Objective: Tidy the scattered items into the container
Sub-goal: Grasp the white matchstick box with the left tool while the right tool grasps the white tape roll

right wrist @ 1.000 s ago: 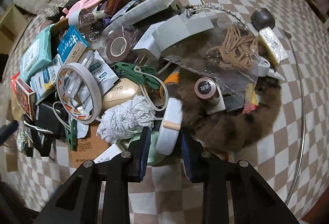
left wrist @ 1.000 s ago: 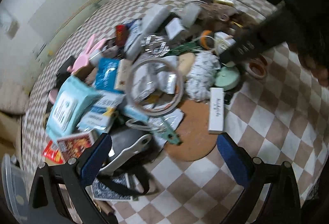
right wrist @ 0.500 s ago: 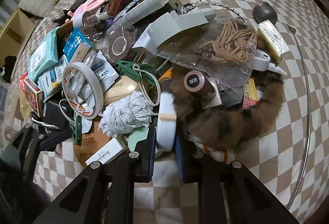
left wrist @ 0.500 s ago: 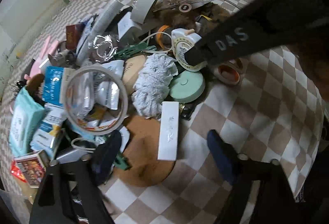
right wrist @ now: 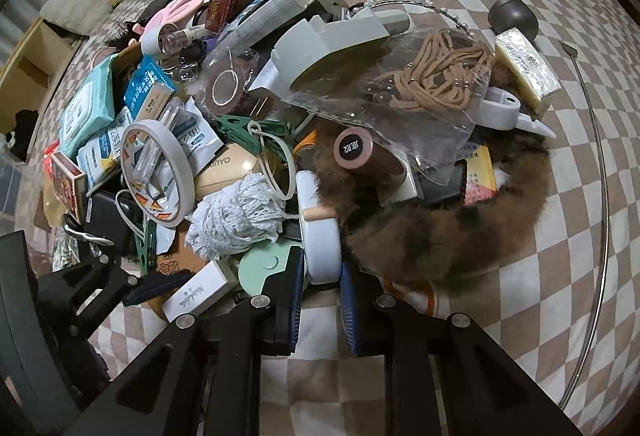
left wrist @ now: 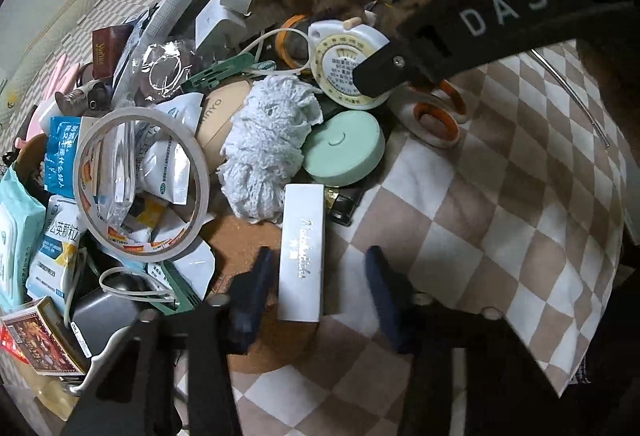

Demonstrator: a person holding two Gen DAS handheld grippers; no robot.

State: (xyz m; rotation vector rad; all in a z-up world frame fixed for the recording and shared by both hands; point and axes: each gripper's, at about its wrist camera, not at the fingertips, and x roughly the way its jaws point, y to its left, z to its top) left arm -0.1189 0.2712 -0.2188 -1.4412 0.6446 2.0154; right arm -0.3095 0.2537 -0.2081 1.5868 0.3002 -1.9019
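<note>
Left tool (left wrist: pixel 316 288) closing astride the white rectangular box (left wrist: pixel 302 250), pads not yet pressing it; box at the near edge of the clutter pile (left wrist: pixel 168 124) on the checkered cloth (left wrist: pixel 500 204), just below the pale mop-like bundle (left wrist: pixel 266 148). Right tool (right wrist: pixel 320 288) clenched on the white tape measure (right wrist: pixel 322 236), immediately right of the same bundle. No container visible for certain.

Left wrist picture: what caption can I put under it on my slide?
Left gripper closing around a white box beside a cluttered pile on a checkered cloth.
</note>
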